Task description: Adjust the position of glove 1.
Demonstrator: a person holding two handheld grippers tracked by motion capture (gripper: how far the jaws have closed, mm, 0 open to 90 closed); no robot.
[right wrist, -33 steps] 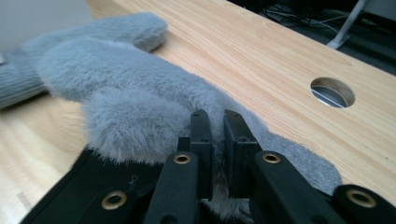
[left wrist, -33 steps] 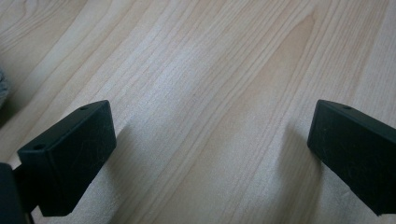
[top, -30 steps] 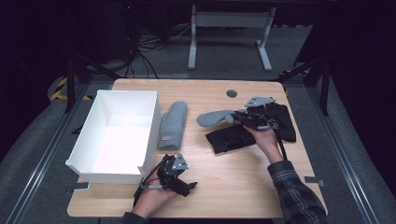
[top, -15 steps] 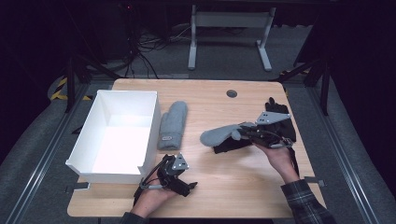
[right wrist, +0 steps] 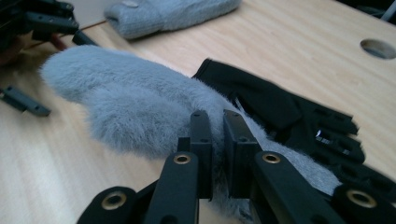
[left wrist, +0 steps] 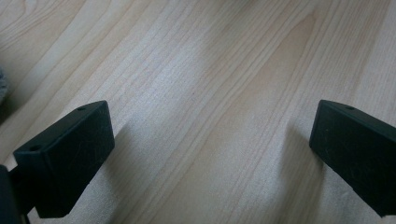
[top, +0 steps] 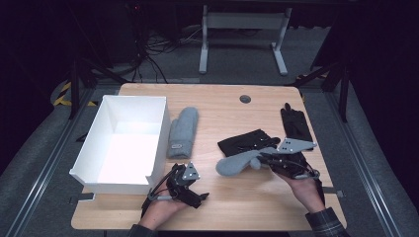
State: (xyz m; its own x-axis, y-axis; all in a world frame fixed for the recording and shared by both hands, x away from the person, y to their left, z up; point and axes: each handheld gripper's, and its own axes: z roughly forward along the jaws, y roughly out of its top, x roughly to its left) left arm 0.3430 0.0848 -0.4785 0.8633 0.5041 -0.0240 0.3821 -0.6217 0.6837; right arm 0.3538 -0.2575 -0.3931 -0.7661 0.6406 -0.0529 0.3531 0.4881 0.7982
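Observation:
A fuzzy grey mitten [top: 237, 164] hangs just above the table's front middle, with my right gripper [top: 262, 160] shut on its cuff end. In the right gripper view the two jaws [right wrist: 215, 116] stand pinched together on the mitten's fur [right wrist: 130, 102]. A matching grey mitten [top: 183, 132] lies flat beside the white box [top: 159, 143]. One black glove [top: 247, 143] lies just behind the held mitten, and a second black glove [top: 295, 123] lies at the right. My left gripper [top: 195, 190] rests open near the front edge, with bare wood between its jaws [left wrist: 212, 140].
The white box is open-topped and takes up the table's left side. A round cable hole [top: 244, 98] sits at the back centre. Beyond the table lie a dark floor, cables and a white desk frame [top: 242, 29].
My right gripper has carried the grey mitten from over the black gloves toward the table's near edge, uncovering the right black glove. The left gripper has stayed still.

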